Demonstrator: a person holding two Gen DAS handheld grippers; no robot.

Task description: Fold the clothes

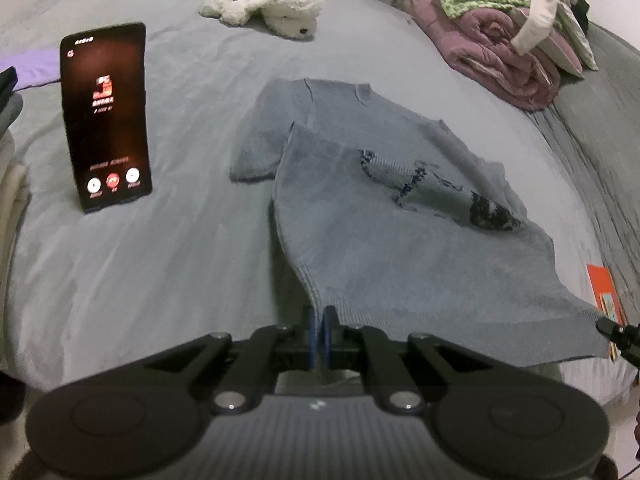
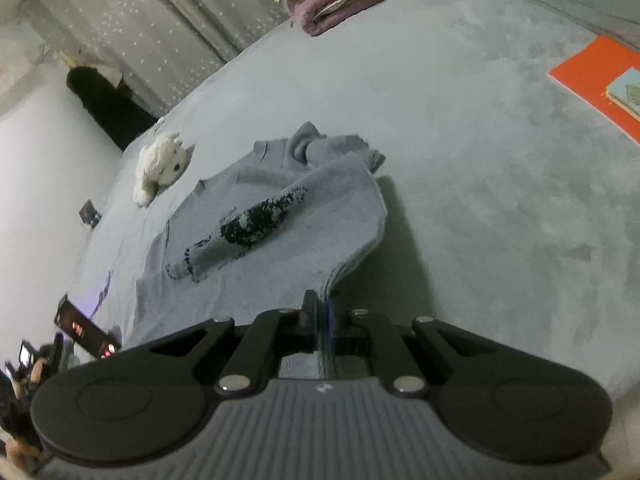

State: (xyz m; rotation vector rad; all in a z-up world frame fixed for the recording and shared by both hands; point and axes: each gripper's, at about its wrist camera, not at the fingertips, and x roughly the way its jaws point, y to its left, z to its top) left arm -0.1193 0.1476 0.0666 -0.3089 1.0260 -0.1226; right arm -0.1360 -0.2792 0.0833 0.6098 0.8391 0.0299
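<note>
Left gripper (image 1: 319,330), nearest the left wrist lens: black linkage arms, blue-faced jaws pressed together on the ribbed hem corner of a grey-blue knitted sweater (image 1: 360,208). Right gripper (image 2: 323,320), nearest the right wrist lens: same build, jaws pinched on the opposite hem corner of the same sweater; cloth runs down between the pads and out of sight behind the body. Its tip enters the left wrist view at the right edge, cut off by the frame. Sweater: spread on a bed (image 1: 160,272), neck end far from both cameras, hem end lifted; one short sleeve lies flat to the left, the other is bunched and partly hidden in folds. A panel with a dark knitted motif shows across the middle; the motif is too blurred to make out. Bed: covered by a pale grey plush sheet. On it: a smartphone (image 1: 107,116) standing upright, screen lit, text illegible; a white plush dog (image 1: 264,4) lying on its side beyond the sweater; a rolled mauve quilt (image 1: 492,56) with green-patterned and cream fabrics heaped on top, its upper part cut off; an orange book (image 2: 596,80) near the bed's right edge, partly out of frame. Room: grey curtain (image 2: 152,24) with small pale dots behind the bed; white wall at left; a dark shape against the curtain, not identifiable.
</note>
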